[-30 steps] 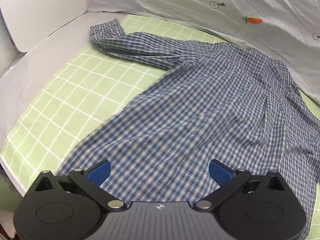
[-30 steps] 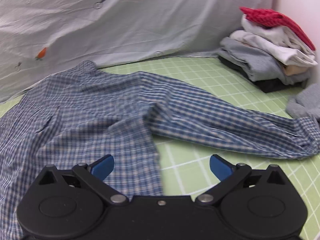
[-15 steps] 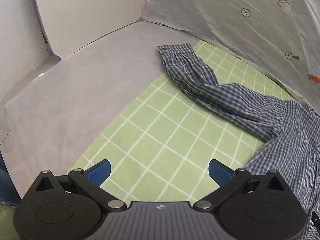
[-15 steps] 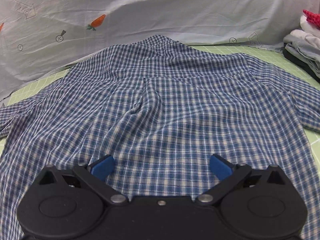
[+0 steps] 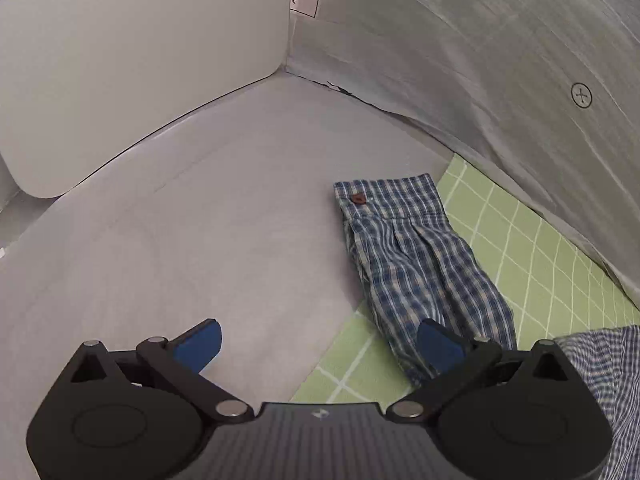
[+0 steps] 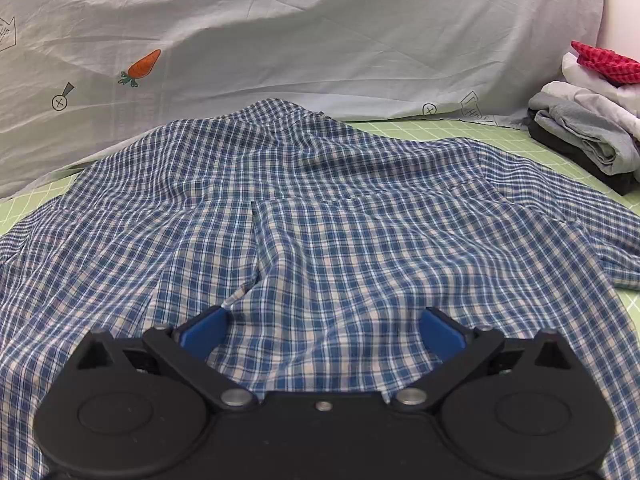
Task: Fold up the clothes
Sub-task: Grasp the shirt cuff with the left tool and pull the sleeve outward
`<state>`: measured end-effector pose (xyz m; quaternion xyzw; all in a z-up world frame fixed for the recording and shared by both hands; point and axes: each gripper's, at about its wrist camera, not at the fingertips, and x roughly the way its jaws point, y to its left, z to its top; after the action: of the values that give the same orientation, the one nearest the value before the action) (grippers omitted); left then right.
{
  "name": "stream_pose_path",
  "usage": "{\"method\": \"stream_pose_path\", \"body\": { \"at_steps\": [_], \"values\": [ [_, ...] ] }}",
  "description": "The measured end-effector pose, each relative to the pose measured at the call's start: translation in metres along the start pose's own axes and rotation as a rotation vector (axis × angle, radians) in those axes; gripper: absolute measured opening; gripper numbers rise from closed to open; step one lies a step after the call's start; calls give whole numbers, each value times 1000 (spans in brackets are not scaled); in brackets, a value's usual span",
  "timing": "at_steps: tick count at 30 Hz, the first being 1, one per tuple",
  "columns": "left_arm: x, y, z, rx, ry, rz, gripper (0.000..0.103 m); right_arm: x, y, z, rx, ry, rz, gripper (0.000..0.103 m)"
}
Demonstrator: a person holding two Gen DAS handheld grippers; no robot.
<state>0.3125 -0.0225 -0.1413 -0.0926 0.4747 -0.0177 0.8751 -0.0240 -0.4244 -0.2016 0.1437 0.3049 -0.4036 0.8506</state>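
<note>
A blue-and-white checked shirt lies spread back-up over a green grid mat. My right gripper hovers open just above the shirt's lower back, nothing between its blue pads. In the left wrist view the shirt's sleeve stretches away, its buttoned cuff resting partly on the grey surface. My left gripper is open low over the mat's edge, its right pad over the sleeve's near part. A bit of the shirt body shows at the right edge.
A pile of folded clothes with a red piece on top sits at the far right. A pale sheet with carrot prints rises behind the mat. White panels wall the far left corner above the grey surface.
The left gripper has swung left and forward, from over the shirt body to the sleeve near the cuff. The right gripper has turned from the right sleeve to the shirt's back and stays there.
</note>
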Motion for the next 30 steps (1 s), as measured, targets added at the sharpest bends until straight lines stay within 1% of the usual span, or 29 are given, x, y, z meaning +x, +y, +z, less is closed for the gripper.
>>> {"method": "stream_pose_path", "body": {
  "at_steps": [2,4,7,10,12,14,18,21,24,26,28,30],
  "values": [
    [14,-4,12,-24,-11,-7,101,1,1,0,1,0,-2,103],
    [24,-8,19,-39,-23,-6,97,1,1,0,1,0,-5,103],
    [38,-12,27,-60,-32,-13,85,1,1,0,2,0,-9,103],
    [45,-18,28,-45,-55,12,61,1,1,0,2,0,-8,103],
    [46,-20,29,-36,-66,24,31,2,0,0,2,0,-8,103],
    [47,-19,30,-47,-65,14,10,2,0,0,2,0,-7,103],
    [37,-15,28,-66,-112,64,6,3,-2,0,2,0,-8,103],
    [20,-6,27,-94,-168,121,5,4,-4,0,2,0,-8,103],
    [0,6,24,-110,-208,158,5,4,-6,0,2,0,-7,103],
    [-16,13,17,-97,-233,193,5,5,-8,0,2,1,-6,103],
    [-31,17,6,-81,-238,236,5,5,-10,0,2,1,-6,103],
    [-40,24,-6,-94,-213,273,5,5,-10,0,2,1,-6,103]
  ]
}}
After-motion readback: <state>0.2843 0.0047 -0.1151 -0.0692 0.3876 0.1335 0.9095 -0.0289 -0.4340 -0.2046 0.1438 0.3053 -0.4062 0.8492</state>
